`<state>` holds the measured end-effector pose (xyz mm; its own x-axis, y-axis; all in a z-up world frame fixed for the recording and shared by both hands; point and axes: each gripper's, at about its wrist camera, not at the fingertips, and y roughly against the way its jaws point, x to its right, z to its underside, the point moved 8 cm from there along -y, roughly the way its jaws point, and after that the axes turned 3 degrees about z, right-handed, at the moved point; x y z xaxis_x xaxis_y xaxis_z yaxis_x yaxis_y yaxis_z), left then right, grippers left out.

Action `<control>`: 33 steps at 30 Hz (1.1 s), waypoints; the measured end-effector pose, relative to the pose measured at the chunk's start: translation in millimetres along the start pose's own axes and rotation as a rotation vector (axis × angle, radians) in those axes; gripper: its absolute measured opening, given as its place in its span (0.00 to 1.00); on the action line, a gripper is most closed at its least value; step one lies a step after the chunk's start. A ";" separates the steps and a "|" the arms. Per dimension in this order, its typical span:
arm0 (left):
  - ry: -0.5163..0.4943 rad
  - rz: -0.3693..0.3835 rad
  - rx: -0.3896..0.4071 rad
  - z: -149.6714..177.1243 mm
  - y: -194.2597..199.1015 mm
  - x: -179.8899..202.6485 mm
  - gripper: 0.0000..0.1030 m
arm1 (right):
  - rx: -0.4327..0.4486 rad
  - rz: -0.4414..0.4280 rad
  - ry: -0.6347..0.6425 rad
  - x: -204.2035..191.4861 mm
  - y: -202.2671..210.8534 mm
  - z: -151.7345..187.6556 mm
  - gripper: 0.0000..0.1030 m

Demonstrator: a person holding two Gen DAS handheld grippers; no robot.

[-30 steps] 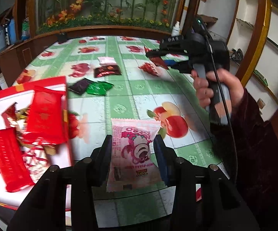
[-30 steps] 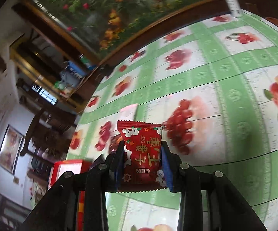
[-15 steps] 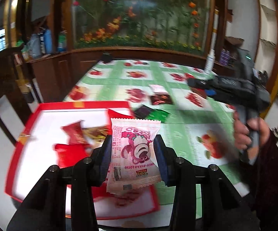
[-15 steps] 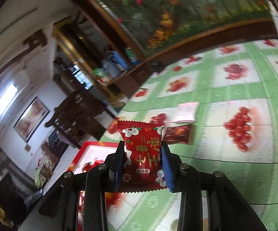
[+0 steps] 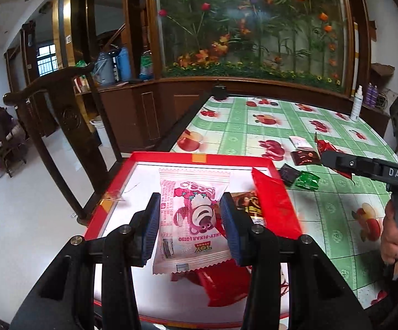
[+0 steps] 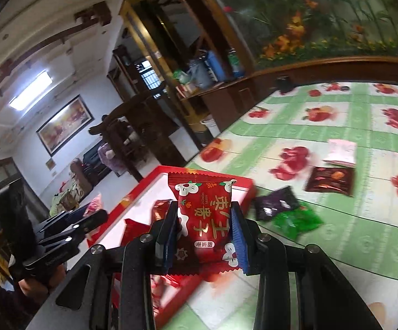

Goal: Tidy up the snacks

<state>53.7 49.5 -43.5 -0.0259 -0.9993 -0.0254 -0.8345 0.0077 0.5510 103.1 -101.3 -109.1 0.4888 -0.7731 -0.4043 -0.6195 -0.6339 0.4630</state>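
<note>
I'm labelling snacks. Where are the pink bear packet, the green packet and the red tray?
pink bear packet (image 5: 196, 214), left wrist view, bear print.
green packet (image 6: 295, 221), right wrist view, wrapper middle.
red tray (image 5: 199, 156), left wrist view, far rim.

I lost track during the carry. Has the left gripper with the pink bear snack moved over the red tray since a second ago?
Yes. The left gripper, shut on the pink bear snack, has swung leftward from the tablecloth beside the red tray to above the tray's white floor.

Spray bottle — wooden chair
</note>
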 end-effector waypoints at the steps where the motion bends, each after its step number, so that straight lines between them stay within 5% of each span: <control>1: 0.002 -0.010 -0.001 0.5 -0.3 -3.6 0.40 | 0.005 -0.005 0.007 -6.0 -2.1 -0.1 0.35; 15: 0.039 -0.133 -0.032 8.5 -13.1 -35.6 0.40 | 0.007 -0.072 0.094 -80.6 -43.8 4.3 0.38; 18: 0.042 -0.162 -0.033 8.6 -14.4 -37.9 0.45 | 0.005 -0.077 0.110 -84.7 -45.1 4.8 0.53; 20: 0.046 -0.176 -0.039 8.9 -15.8 -39.0 0.61 | 0.032 -0.085 0.092 -82.1 -40.0 -0.4 0.64; 22: 0.060 -0.201 -0.035 9.1 -14.9 -42.5 0.78 | 0.070 -0.092 0.056 -72.4 -30.4 -7.4 0.67; 26: 0.069 -0.213 -0.020 5.8 -11.2 -44.5 0.79 | 0.153 0.017 -0.053 -20.0 -10.4 -28.6 0.75; 33: 0.046 -0.212 -0.025 3.6 -15.8 -37.3 0.79 | 0.287 0.272 -0.438 136.7 49.3 -52.5 0.78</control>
<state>65.8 86.8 -54.3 0.1749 -0.9790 -0.1050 -0.8043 -0.2036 0.5582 171.6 -239.5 -100.1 0.0278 -0.7864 -0.6171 -0.8584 -0.3351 0.3884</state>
